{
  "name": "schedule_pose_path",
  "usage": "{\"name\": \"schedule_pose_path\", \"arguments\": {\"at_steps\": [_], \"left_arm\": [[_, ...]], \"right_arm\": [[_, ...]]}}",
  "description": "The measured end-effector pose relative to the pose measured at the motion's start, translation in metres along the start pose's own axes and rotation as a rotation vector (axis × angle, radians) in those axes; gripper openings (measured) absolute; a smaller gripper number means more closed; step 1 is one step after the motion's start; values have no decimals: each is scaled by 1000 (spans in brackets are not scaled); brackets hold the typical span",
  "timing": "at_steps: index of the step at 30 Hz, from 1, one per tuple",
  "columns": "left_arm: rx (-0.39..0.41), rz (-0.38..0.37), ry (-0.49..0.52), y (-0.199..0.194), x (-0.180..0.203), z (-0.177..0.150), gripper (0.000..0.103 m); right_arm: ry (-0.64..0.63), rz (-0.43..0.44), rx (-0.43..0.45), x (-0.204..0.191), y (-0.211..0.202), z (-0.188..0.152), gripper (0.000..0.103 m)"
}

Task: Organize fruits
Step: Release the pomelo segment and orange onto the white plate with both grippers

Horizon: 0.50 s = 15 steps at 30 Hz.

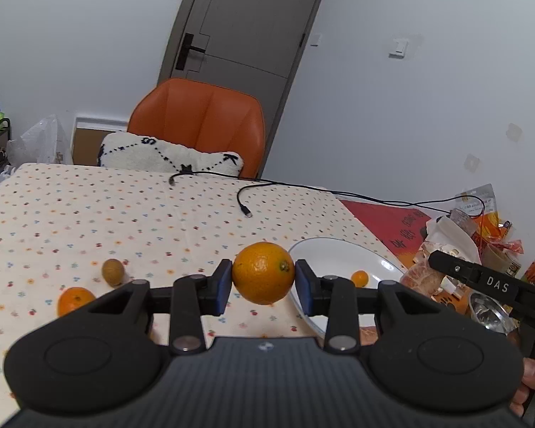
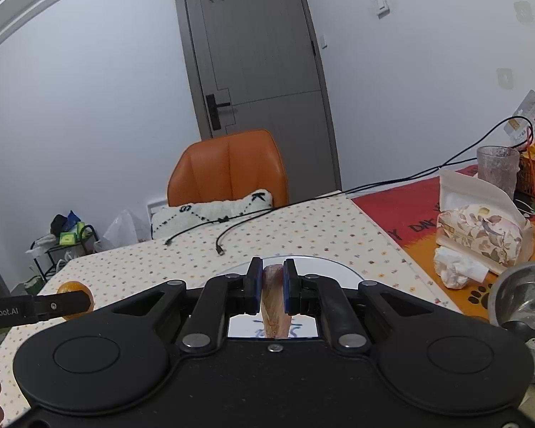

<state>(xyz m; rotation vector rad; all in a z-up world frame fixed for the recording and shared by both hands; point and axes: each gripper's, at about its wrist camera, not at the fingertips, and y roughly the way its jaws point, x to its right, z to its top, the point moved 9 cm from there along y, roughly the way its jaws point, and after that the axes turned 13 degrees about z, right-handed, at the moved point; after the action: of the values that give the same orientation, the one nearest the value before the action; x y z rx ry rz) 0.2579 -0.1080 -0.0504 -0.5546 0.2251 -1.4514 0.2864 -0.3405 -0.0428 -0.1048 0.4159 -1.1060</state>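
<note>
My left gripper (image 1: 263, 281) is shut on a large orange (image 1: 263, 273), held above the dotted tablecloth just left of a white plate (image 1: 339, 251). A small orange fruit (image 1: 359, 278) lies on that plate. On the cloth to the left sit a brown kiwi (image 1: 112, 271) and a tangerine (image 1: 75, 300). My right gripper (image 2: 271, 278) is shut on a pale pinkish peeled fruit segment (image 2: 273, 306), over the near part of the plate (image 2: 324, 265). The held orange (image 2: 75, 290) shows at the far left of the right wrist view.
Two black cable ends (image 1: 246, 210) lie across the far cloth. An orange chair (image 1: 199, 114) with a white cushion stands behind the table. On the red mat at right are a steel bowl (image 2: 524, 296), a patterned tissue pack (image 2: 481, 235), a glass (image 2: 497, 167) and snack packets.
</note>
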Motion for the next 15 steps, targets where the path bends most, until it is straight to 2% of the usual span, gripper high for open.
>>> {"name": "schedule_pose_path", "arguments": {"at_steps": [8,13,14,15], "left_arm": [[-10,-12,14,7,15,-3,36],[-24,-11,16,13,19,-5,36],[-27,-12,18,14,20,-5,36],[-28,-13,19,16,22,-6,36]], "right_arm": [[23,-5,-40,16,15,-5,11],[45,12,-56,21,21,-7,21],[46,16,-59,21,21,-8,25],[48,16,-60,22,21,-9,34]]}}
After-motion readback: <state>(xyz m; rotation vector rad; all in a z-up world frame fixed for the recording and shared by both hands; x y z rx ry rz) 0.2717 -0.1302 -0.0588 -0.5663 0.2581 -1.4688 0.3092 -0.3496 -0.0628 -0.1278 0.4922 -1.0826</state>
